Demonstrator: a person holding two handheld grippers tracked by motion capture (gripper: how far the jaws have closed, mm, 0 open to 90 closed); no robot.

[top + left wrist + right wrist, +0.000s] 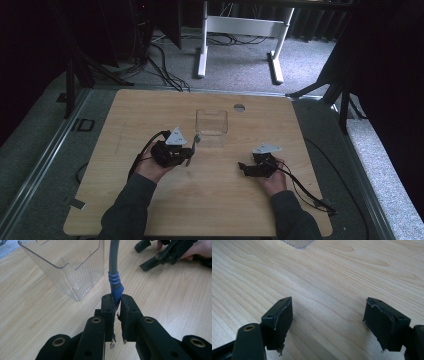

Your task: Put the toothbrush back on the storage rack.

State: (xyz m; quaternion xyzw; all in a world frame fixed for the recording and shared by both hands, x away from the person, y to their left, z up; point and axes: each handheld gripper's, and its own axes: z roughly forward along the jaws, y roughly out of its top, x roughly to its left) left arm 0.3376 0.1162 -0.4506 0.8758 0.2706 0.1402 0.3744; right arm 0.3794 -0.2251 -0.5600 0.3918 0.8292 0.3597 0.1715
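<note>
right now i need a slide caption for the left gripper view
Left tongs shut on a blue-and-grey pen beside a clear plastic box on the wooden table.

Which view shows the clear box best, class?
The left gripper view: the clear box stands close, with its ribbed walls, corner and open top plain, beside the pen held in the left gripper. The high view shows the box whole but small. The right gripper view catches just a corner.
</note>
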